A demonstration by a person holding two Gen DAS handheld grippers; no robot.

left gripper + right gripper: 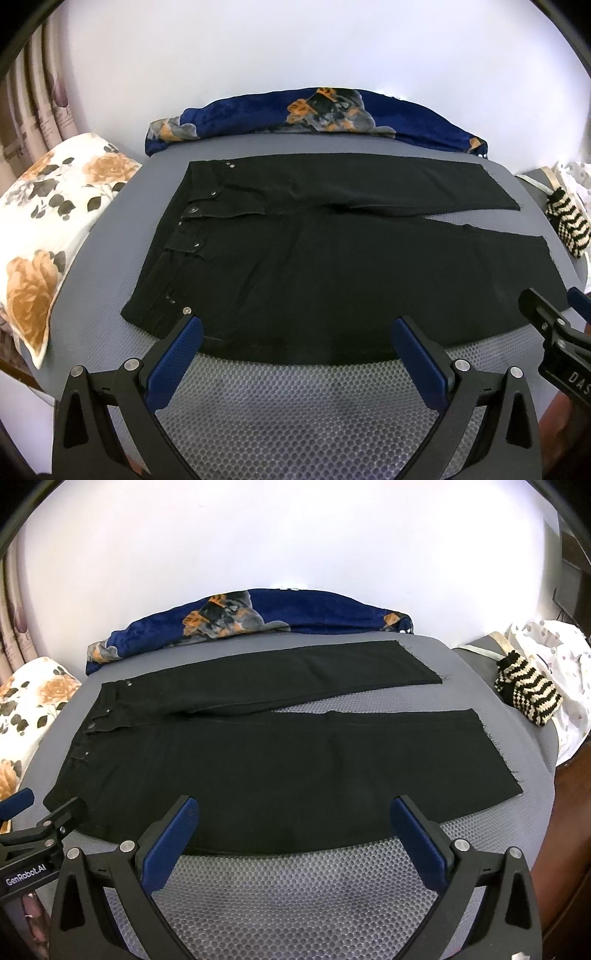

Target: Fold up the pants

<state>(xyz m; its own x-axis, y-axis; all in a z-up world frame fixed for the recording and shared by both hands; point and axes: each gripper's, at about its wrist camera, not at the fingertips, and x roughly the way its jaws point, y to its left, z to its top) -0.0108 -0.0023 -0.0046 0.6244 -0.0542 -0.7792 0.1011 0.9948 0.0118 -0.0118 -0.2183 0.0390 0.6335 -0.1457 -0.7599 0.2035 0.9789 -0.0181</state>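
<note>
Black pants [314, 266] lie flat on a grey mesh mat [295, 406], waistband to the left, both legs spread apart toward the right; they also show in the right wrist view [277, 757]. My left gripper [297, 328] is open and empty, fingers just at the near edge of the pants by the waist end. My right gripper [295, 808] is open and empty at the near edge of the front leg. Each gripper shows at the edge of the other's view: the right one [554, 325], the left one [44, 823].
A floral pillow [55, 229] lies at the left. A blue patterned blanket [314, 114] is bunched behind the pants. A black-and-cream striped knit item [528, 694] and white cloth [554, 657] lie at the right. A white wall stands behind.
</note>
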